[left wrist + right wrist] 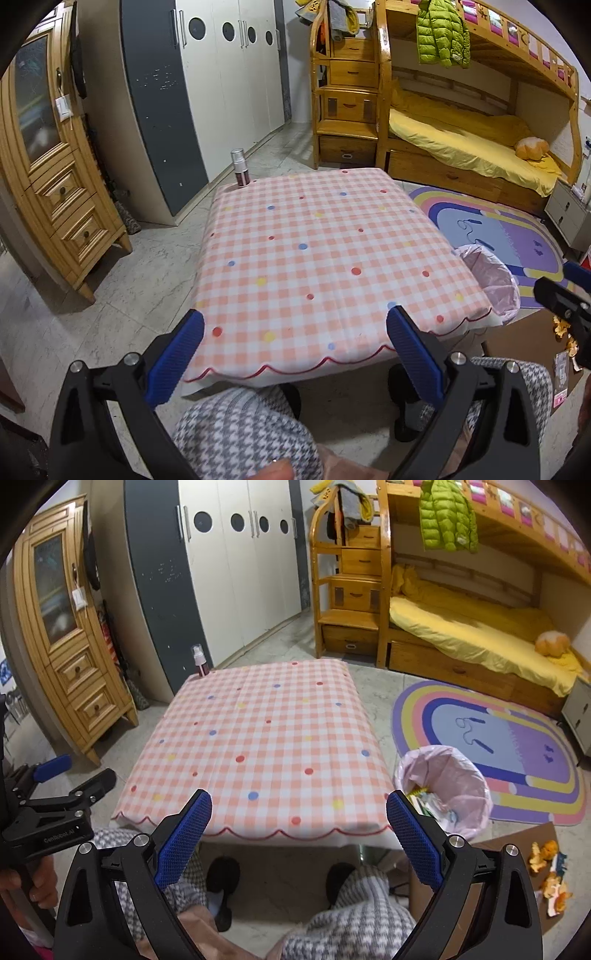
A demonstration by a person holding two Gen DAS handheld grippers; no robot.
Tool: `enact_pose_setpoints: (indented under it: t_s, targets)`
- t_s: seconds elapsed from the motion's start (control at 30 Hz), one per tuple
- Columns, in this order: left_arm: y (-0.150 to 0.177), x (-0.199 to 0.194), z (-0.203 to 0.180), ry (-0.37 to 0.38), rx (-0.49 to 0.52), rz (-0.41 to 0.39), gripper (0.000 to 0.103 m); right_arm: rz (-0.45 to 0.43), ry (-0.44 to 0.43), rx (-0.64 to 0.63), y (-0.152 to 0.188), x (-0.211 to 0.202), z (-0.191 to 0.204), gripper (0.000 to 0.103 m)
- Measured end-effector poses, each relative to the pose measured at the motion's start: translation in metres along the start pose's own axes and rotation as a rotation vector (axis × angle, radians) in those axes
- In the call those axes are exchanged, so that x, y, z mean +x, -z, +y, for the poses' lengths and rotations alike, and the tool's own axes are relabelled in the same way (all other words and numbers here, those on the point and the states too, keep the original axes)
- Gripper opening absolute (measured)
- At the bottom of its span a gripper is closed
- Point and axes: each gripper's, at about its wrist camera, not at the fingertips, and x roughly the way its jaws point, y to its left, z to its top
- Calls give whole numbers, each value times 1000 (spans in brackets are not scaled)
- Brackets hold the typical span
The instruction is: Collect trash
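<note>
Room: bedroom; pink-checked dotted tablecloth (258, 746) bare except a small spray bottle (201, 662) at the far corner.
Left gripper (295, 349): jaws wide, empty.
Right gripper (299, 829): jaws wide, empty.
Trash: pink-lined waste bin (443, 786) beside the table, wrappers inside; orange peel scraps (546, 871) on brown cardboard (509, 840), apparently uncollected.
Obscured: bin contents unclear; cardboard cut off.

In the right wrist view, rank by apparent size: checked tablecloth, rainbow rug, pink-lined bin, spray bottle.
1. Checked tablecloth
2. Rainbow rug, nearly as large, though farther away
3. Pink-lined bin
4. Spray bottle, smallest, also farthest away
</note>
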Motion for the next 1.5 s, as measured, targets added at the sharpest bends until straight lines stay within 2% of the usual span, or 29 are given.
enact_pose_setpoints:
  t_s: [0.17,0.43,0.6,1.5]
  targets:
    - [8,-5,3,4,-4,27,96,8,28,2,6,-7,-2,94]
    - [9,-11,-2,3,15,4,96,-3,48,-5,9,-12,-2,94]
    - [10,-8,-5,9,15,17,96,5,59,-10,10,-11,-2,94]
    - [10,-4,-6,-2,19,26,96,10,69,-2,12,-7,-6,94]
